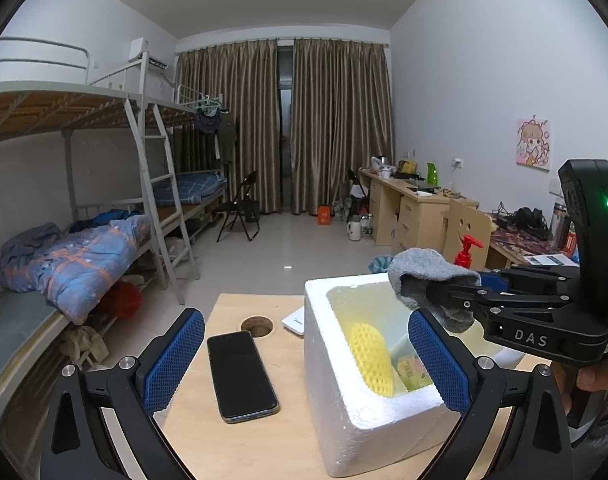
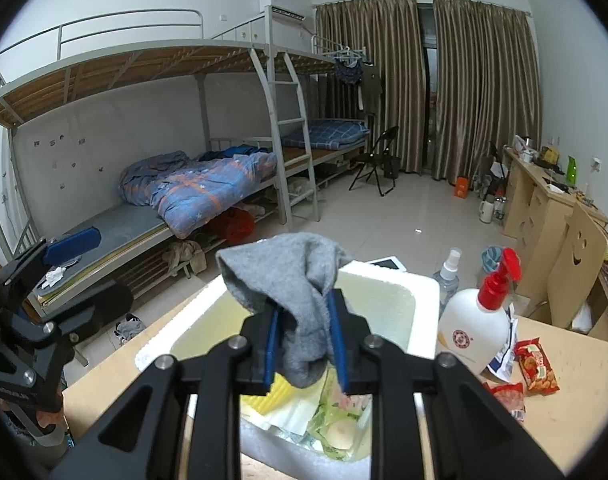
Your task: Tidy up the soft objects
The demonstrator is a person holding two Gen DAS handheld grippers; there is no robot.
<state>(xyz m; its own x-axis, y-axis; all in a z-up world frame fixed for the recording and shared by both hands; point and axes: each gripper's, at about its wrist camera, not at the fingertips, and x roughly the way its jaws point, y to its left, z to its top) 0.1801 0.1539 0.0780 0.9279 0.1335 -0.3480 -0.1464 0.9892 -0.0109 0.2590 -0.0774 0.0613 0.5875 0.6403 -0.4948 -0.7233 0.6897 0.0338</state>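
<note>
A pale wooden counter carries a white foam box, which sits directly beneath the right gripper. That gripper's jaws, slightly parted, have a crumpled grey fabric sock between them — draped over their tips, above the box. The left gripper has its jaws spread wide and empty; a black phone lies between them.

"DAS" in pale capitals on the black body of the right gripper, seen from the left wrist view. Round red emblem on the white pump bottle, its characters too small to read. Print on the red snack packet blurred, not legible. Faint lettering on the white flat device beside the foam box, unreadable. Smiling face cut into the wooden chair back.
</note>
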